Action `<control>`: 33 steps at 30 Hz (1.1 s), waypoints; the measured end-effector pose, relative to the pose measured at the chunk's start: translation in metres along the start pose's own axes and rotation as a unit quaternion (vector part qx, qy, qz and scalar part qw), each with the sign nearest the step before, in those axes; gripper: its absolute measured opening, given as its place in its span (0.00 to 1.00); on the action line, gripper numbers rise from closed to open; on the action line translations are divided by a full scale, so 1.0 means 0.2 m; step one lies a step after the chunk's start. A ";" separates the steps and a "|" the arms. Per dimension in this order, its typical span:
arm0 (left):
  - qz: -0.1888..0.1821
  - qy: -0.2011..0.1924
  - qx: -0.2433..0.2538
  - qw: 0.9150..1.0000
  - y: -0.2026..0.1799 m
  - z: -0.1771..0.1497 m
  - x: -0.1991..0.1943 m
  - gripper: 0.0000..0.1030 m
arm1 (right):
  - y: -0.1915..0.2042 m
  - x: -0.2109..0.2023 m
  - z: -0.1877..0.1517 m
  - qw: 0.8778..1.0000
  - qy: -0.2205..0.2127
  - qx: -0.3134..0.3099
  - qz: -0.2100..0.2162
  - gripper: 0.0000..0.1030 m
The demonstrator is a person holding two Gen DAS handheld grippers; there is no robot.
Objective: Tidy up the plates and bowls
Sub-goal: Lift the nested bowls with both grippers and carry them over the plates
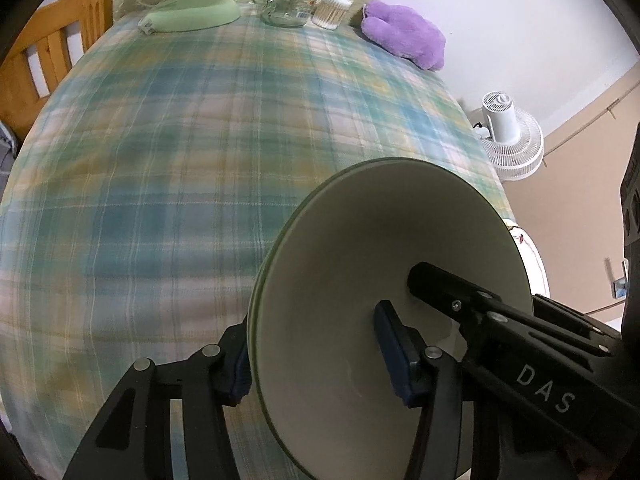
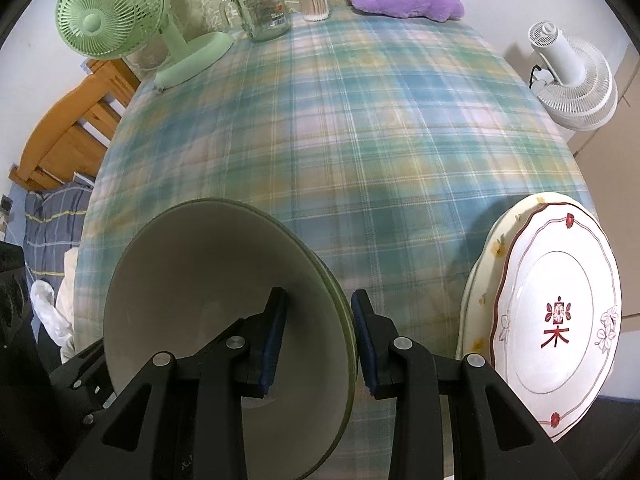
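**Both grippers on the green bowl's rim**

The green bowl (image 2: pixel 224 320) sits near the front edge of the plaid-covered surface (image 2: pixel 360 140), with a stack of patterned plates (image 2: pixel 560 320) just beside it to the right. It looks like two nested bowls, since a doubled rim edge shows in both views, though that is hard to confirm.

The right gripper (image 2: pixel 318 336) straddles the bowl's right rim, one pad inside and one outside; the jaws are narrow and appear to pinch the wall. The left gripper (image 1: pixel 316 352) straddles the opposite rim, one pad in the bowl and the other outside against the wall. Whether its pads press firmly yet cannot be told.

The step in hand seems to be securing a two-handed grasp on the bowl. Next, the left grip likely needs to be firm before any lift, and both hands should rise together, keeping the bowl level and clear of the plates beside it.
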State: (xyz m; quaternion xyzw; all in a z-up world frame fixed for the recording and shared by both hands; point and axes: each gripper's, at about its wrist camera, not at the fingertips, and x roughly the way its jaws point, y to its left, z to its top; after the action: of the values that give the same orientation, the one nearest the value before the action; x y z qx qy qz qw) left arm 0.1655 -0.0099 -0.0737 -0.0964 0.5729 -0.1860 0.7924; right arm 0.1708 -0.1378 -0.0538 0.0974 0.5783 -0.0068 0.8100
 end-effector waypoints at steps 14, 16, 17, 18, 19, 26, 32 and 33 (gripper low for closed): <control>0.007 -0.017 0.028 0.999 -0.03 0.00 -0.22 0.51 | 0.09 -0.18 -0.03 1.000 -0.016 0.014 0.002 0.35; 0.005 -0.015 0.032 0.999 -0.04 0.01 -0.25 0.51 | 0.10 -0.22 -0.04 1.000 -0.019 0.018 0.001 0.35; 0.005 -0.015 0.035 0.999 -0.04 0.01 -0.26 0.51 | 0.10 -0.24 -0.05 1.000 -0.022 0.021 0.001 0.35; 0.004 -0.015 0.039 0.999 -0.04 0.01 -0.26 0.51 | 0.11 -0.25 -0.05 0.999 -0.024 0.023 0.000 0.35; 0.004 -0.015 0.040 0.999 -0.05 0.00 -0.27 0.51 | 0.11 -0.27 -0.06 0.999 -0.026 0.023 -0.001 0.35; 0.019 -0.032 0.052 0.998 -0.09 -0.01 -0.32 0.51 | 0.11 -0.32 -0.08 0.999 -0.041 0.027 0.010 0.35; 0.037 -0.045 0.045 0.997 -0.13 -0.02 -0.32 0.51 | 0.07 -0.33 -0.08 0.998 -0.051 0.019 0.030 0.35; 0.039 -0.045 0.040 0.997 -0.14 -0.02 -0.32 0.51 | 0.06 -0.34 -0.08 0.998 -0.053 0.013 0.033 0.35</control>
State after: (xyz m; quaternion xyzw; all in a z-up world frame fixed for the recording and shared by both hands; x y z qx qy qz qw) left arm 0.1383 -0.0099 -0.0099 -0.0509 0.5319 -0.1731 0.8273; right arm 0.1357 -0.1299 0.0061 0.1269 0.5311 0.0073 0.8377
